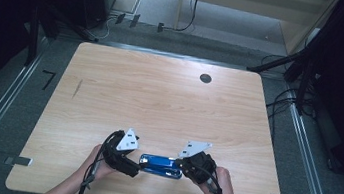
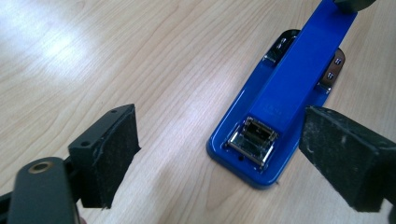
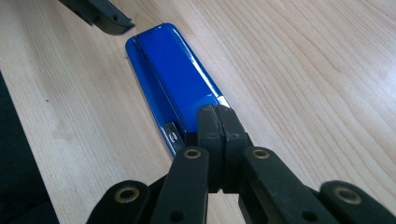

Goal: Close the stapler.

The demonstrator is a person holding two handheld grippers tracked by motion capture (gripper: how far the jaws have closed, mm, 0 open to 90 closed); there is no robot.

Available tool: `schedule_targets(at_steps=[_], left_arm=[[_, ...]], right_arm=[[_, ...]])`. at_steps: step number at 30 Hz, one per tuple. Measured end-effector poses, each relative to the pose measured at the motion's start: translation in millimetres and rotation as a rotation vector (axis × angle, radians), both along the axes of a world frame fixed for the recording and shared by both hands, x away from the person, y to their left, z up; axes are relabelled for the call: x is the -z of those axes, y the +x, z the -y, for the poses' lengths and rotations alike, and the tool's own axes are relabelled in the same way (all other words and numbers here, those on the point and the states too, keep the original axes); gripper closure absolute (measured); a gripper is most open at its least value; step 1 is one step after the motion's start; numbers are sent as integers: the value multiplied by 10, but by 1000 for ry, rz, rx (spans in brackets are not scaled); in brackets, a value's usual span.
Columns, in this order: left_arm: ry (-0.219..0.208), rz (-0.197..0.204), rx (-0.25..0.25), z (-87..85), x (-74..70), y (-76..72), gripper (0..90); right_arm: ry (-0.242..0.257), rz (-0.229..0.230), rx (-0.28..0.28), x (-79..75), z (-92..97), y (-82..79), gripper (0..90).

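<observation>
A blue stapler (image 1: 161, 166) is lying flat near the front edge of a pale wood-grain bench (image 1: 159, 100), between two hand-held grippers. The left gripper (image 2: 219, 154) is standing with its jaws wide apart, the stapler's metal-mouthed front end sitting between the pads but touching neither. The right gripper (image 3: 218, 126) is pressing its jaws fully together, their tips resting at the stapler's rear end. A small embossed mark on the stapler's top and a badge near its hinge are too faint to read. A round cable hole (image 1: 205, 78) is showing toward the bench's far edge; grey carpet and trailing cables are surrounding it.
</observation>
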State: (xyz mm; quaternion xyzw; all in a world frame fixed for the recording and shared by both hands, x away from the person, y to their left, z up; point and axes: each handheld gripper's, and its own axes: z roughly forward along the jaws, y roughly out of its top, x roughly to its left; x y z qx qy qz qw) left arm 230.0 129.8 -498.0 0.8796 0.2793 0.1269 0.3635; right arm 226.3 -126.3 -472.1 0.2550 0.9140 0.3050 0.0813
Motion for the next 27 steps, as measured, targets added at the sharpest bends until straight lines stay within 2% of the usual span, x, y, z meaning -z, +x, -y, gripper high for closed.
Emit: schedule_targets(at_steps=[4,11,14,16,17,20,21,23,27], left_arm=[[-1,-5,-10,-48,-21,2,114],[-5,0,-30,-90,-38,1,102],[-6,8,-36,-117,-58,1,99],[-14,10,-46,-140,-72,-1,103],[-12,16,-49,-152,-77,-1,104],[-9,17,-74,-188,-86,0,104],[-9,20,-81,-202,-88,4,104],[-8,25,-99,-226,-90,11,104],[-5,29,-126,-276,-93,26,105]], right_arm=[[-26,10,4,17,-19,-8,900],[15,-3,19,33,20,5,895],[95,17,18,-19,72,11,793],[73,50,26,-64,88,7,713],[84,50,36,-77,108,13,648],[70,51,71,-92,171,43,463],[79,41,89,-93,204,56,424],[67,57,119,-95,269,83,355],[82,46,162,-96,396,140,235]])
